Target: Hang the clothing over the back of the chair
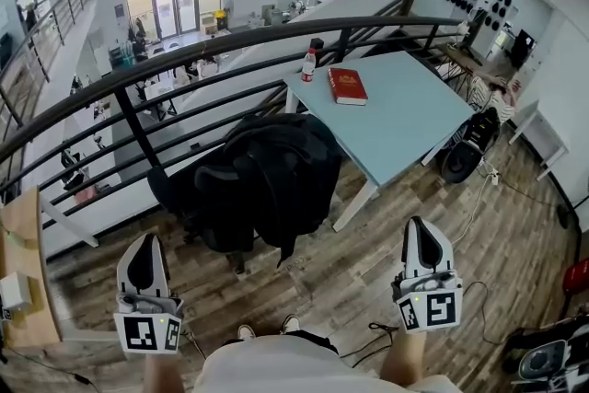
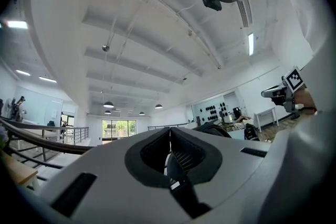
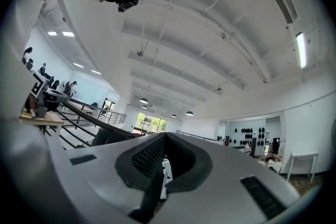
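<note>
A black jacket (image 1: 281, 170) lies draped over the back of a black office chair (image 1: 198, 198) that stands beside the railing in the head view. My left gripper (image 1: 146, 263) is held low at the left, well short of the chair, with its jaws together and nothing in them. My right gripper (image 1: 422, 244) is held low at the right, also apart from the chair, jaws together and empty. In the left gripper view the closed jaws (image 2: 170, 131) point level into the hall. The right gripper view shows its closed jaws (image 3: 166, 136) and the chair's dark top (image 3: 107, 136) at the left.
A light blue table (image 1: 405, 120) stands right of the chair with a red book (image 1: 347, 86) and a bottle (image 1: 309, 65) on it. A black curved railing (image 1: 138, 120) runs behind. A wooden bench (image 1: 23, 281) is at the left. Cables (image 1: 377, 336) lie on the wood floor.
</note>
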